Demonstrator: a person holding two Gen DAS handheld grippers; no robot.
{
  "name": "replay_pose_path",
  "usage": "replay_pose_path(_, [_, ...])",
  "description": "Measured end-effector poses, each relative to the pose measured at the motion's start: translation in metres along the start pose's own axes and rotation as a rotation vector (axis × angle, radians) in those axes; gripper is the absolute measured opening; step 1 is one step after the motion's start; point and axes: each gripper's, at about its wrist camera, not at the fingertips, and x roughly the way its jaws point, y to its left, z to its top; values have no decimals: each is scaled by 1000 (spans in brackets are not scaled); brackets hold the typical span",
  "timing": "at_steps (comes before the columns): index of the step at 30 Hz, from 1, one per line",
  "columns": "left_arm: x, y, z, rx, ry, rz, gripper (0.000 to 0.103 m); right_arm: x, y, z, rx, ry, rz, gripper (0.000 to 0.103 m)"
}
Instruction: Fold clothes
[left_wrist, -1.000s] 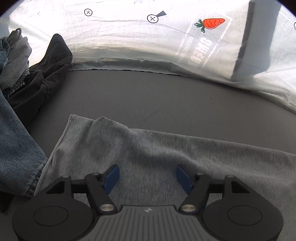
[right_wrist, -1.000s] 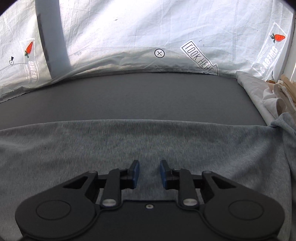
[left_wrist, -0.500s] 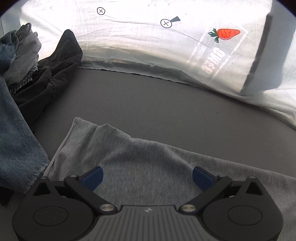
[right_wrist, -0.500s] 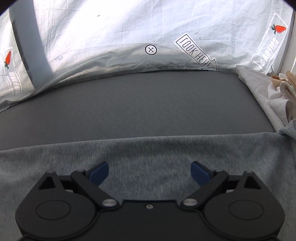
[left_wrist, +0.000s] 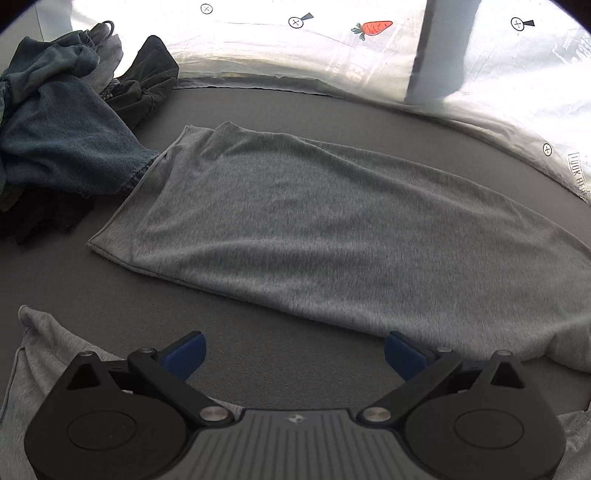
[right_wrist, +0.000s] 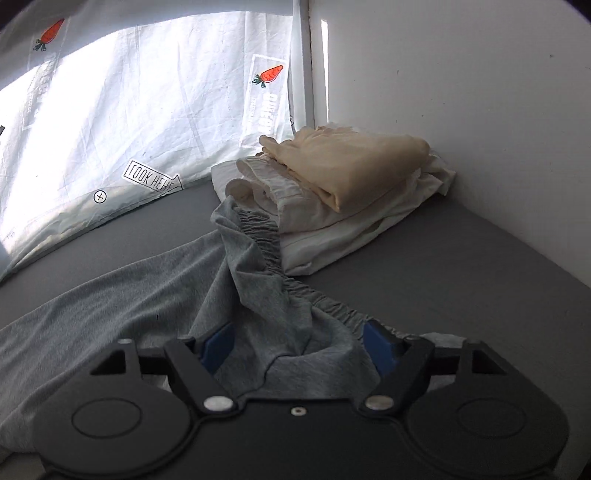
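Observation:
Grey sweatpants (left_wrist: 314, 229) lie on the dark grey table. In the left wrist view one leg stretches flat across the middle, its hem at the left. A second grey part (left_wrist: 44, 354) lies near the lower left. My left gripper (left_wrist: 293, 354) is open and empty, above bare table short of the leg. In the right wrist view the elastic waistband (right_wrist: 280, 266) is bunched up. My right gripper (right_wrist: 299, 343) is open, its blue pads on either side of the crumpled waist fabric.
A heap of unfolded denim and black clothes (left_wrist: 62, 122) sits at the far left. A folded stack of beige and white garments (right_wrist: 343, 184) sits at the far right against a white wall (right_wrist: 461, 92). A white printed sheet (left_wrist: 295, 48) hangs behind the table.
Both grippers opened and let go of the grey fabric. The left gripper pulled back from the leg. The right gripper turned right toward the waistband and folded stack.

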Motion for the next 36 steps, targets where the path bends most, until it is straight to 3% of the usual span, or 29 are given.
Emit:
replay_pose_path(3, [-14, 3, -19, -33, -2, 21, 102, 0, -56, 2, 193, 19, -30, 78])
replay_pose_path(9, [-32, 1, -56, -68, 18, 62, 102, 26, -125, -2, 476, 96, 59, 76])
replay_pose_path(11, [-36, 0, -68, -61, 30, 77, 102, 38, -145, -10, 643, 137, 120, 63])
replay_pose_path(12, [-38, 0, -75, -59, 36, 86, 102, 44, -153, -14, 713, 162, 145, 46])
replay_pose_path(13, [-39, 2, -82, -66, 48, 94, 102, 50, -158, -18, 759, 188, 162, 40])
replay_pose_path(15, [-41, 6, -94, -78, 64, 107, 102, 61, -165, -24, 832, 244, 193, 40])
replay_pose_path(20, [-49, 19, -120, -105, 81, 133, 102, 74, -177, -34, 937, 310, 263, 46])
replay_pose_path(22, [-50, 20, -127, -101, 77, 138, 102, 79, -181, -33, 969, 328, 303, 56])
replay_pose_path(26, [-50, 21, -134, -118, 71, 143, 103, 85, -179, -23, 912, 399, 327, 56])
replay_pose_path(31, [-49, 20, -134, -146, 71, 151, 103, 88, -182, -33, 1004, 466, 363, 53])
replay_pose_path(36, [-49, 19, -134, -153, 68, 156, 103, 87, -181, -35, 989, 519, 374, 52])
